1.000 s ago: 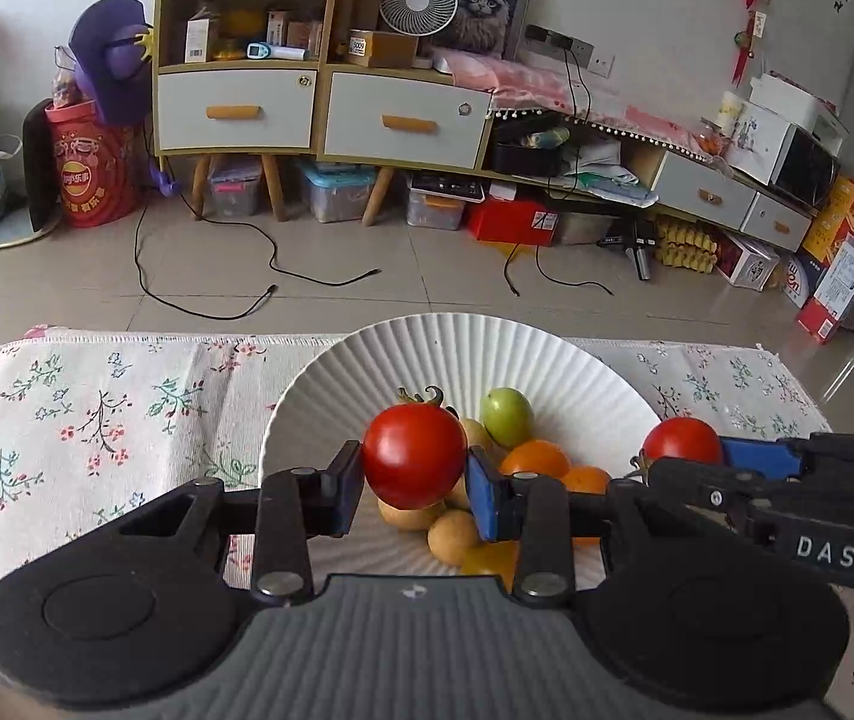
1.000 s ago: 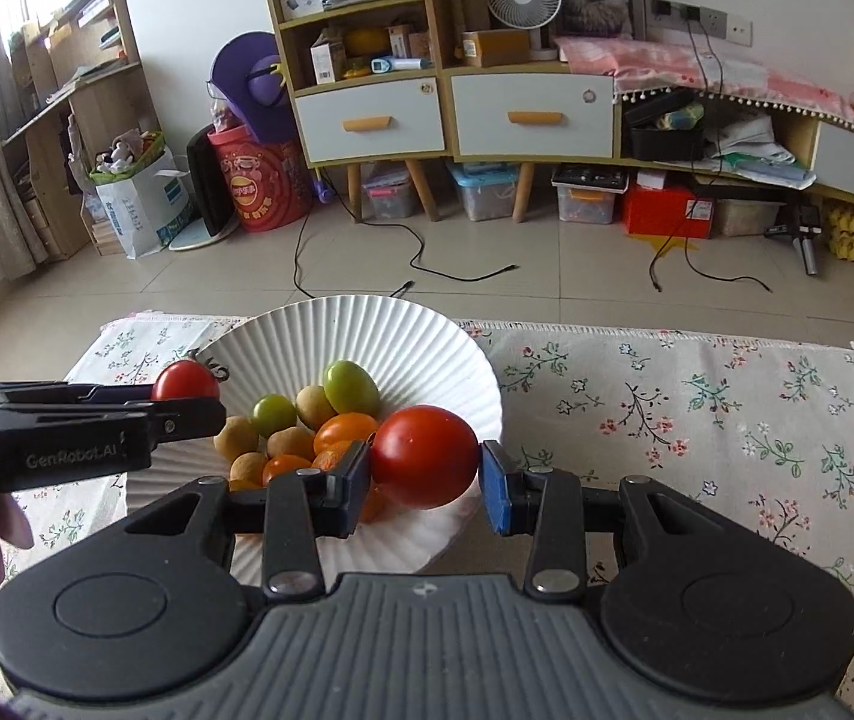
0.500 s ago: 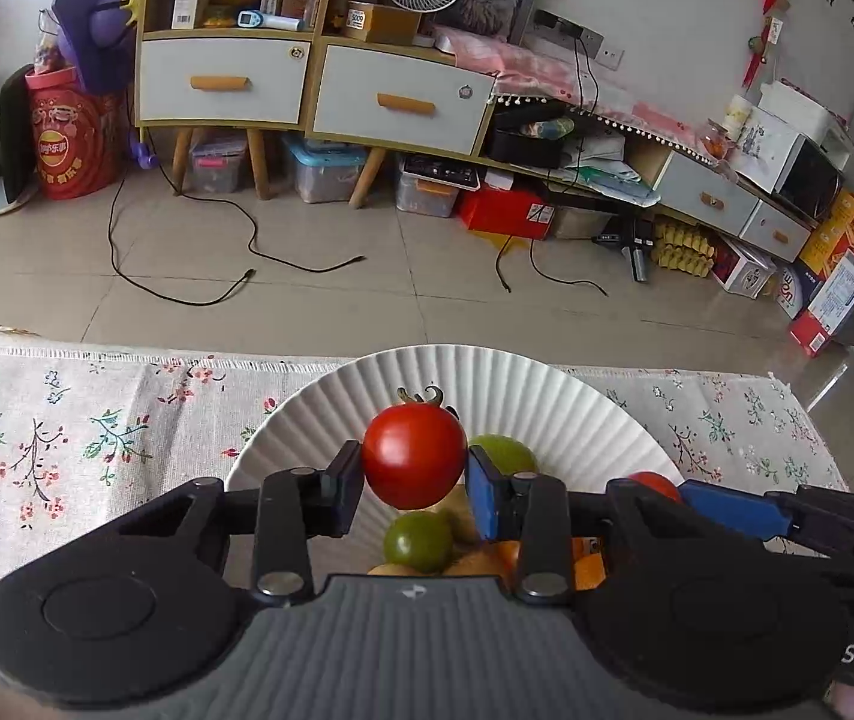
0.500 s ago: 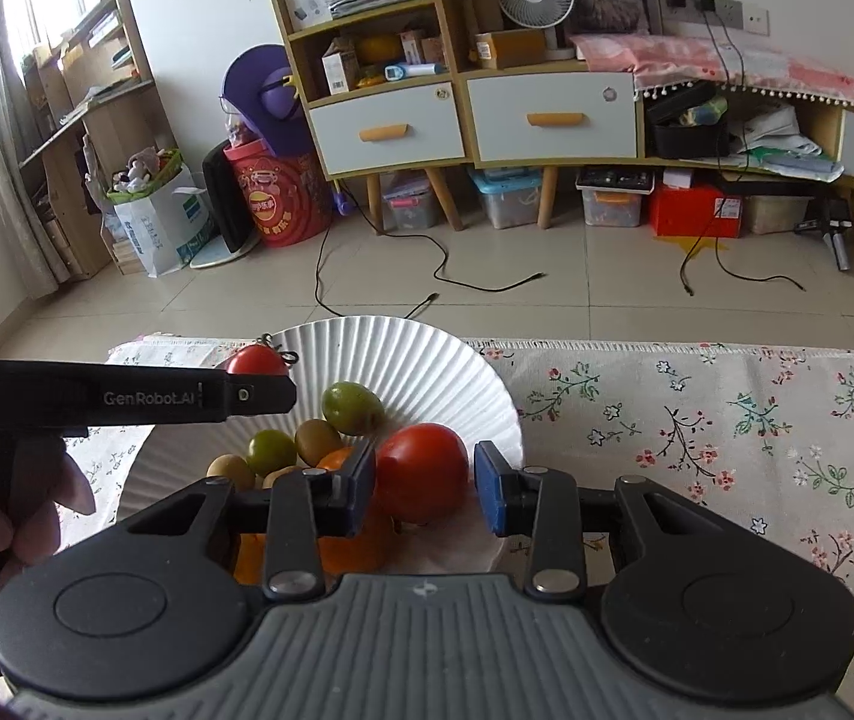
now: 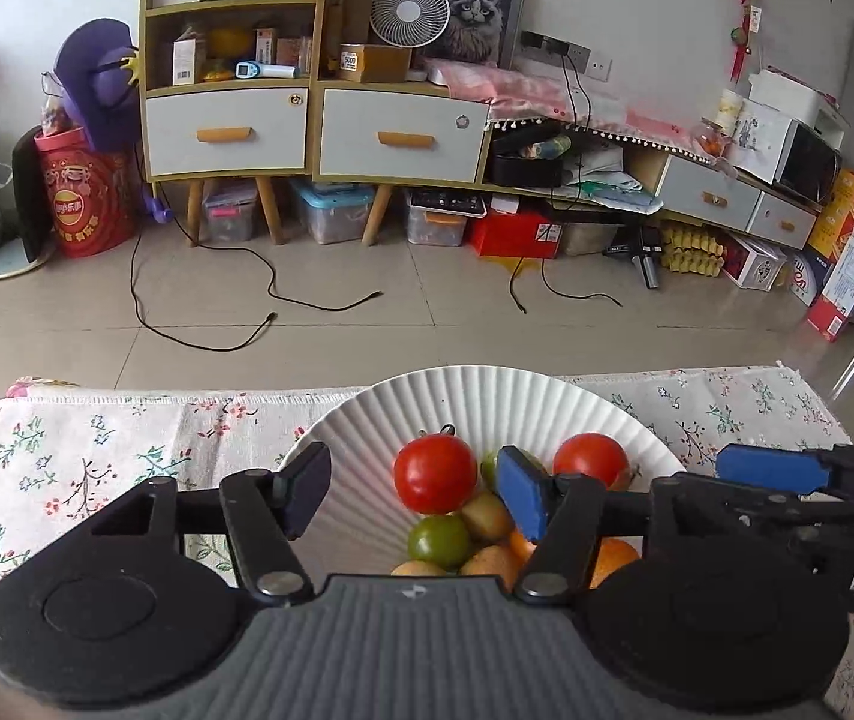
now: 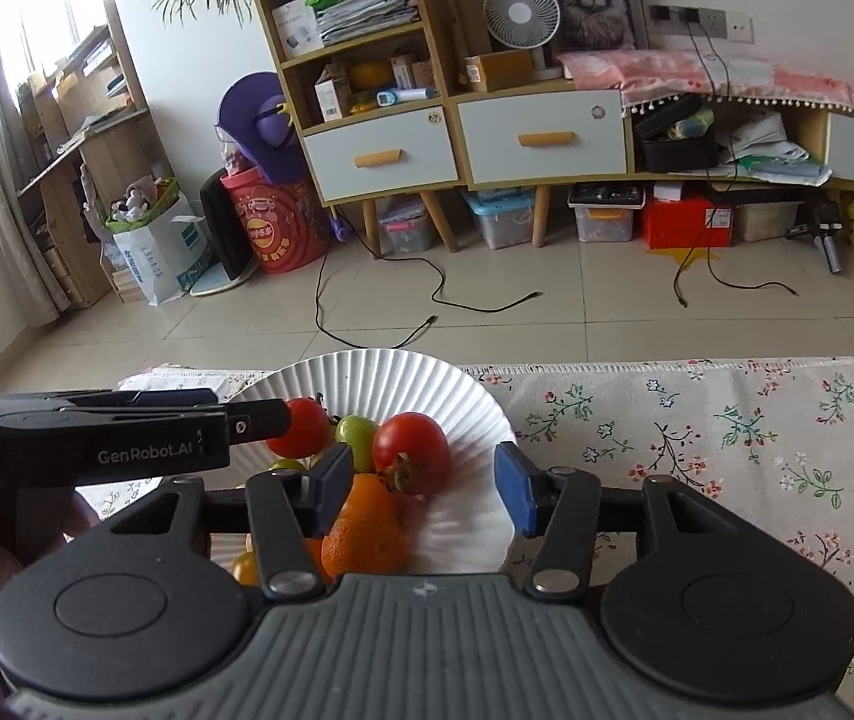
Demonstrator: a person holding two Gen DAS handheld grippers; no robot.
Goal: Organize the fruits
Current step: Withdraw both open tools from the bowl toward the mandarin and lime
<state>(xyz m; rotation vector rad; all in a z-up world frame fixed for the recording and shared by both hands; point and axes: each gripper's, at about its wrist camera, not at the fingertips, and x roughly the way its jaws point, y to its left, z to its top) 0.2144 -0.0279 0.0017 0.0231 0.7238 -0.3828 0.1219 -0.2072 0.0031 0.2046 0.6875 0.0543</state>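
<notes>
Both tools hang over the white ribbed plate (image 5: 487,396), which sits on the counter's floral cloth (image 5: 97,456). The left tool (image 5: 418,495) stands released, its jaws spread wide with nothing between them touching the pads; a red tomato (image 5: 435,473) lies in the plate below the gap, on top of the heap of small fruit. A green tomato (image 5: 439,540) sits just on the near side of it. The right tool (image 6: 421,486) is likewise released — its jaws are parted over the plate's right half, and a second red tomato (image 6: 411,461) rests there in the plate, stem end turned toward the camera, touching an orange fruit (image 6: 364,528) just nearer the lens. In the right wrist view the left tool's black finger reaches across the plate's left side, partly covering the first tomato.
</notes>
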